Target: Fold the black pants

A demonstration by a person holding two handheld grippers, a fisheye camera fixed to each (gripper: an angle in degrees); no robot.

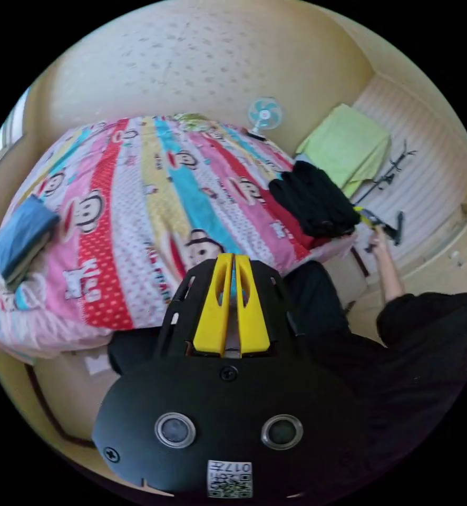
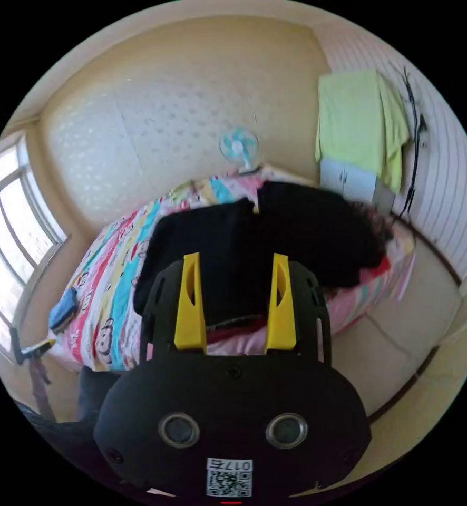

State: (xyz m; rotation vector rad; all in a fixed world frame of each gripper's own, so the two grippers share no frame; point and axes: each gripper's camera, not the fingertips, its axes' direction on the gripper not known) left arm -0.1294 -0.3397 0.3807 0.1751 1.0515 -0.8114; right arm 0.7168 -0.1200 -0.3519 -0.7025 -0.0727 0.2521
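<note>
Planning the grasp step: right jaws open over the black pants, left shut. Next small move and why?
Probably ease the right gripper down and close on the near edge of the black pants: its jaws stand open just short of the heap, gripping nothing, while the left gripper is shut away from them.

Bright, warm daylight throughout. Came in from window (image 2: 4,247) at frame edge in right gripper view, panes blown out white. Soft shadows only, no hard glare on bedspread (image 1: 138,211). Strong fisheye bending at rims, walls bowed, black corners outside circle. Left gripper view sharp. Right gripper view smeared by motion blur, black pants (image 2: 297,237) reduced to dark mass without detail.
</note>
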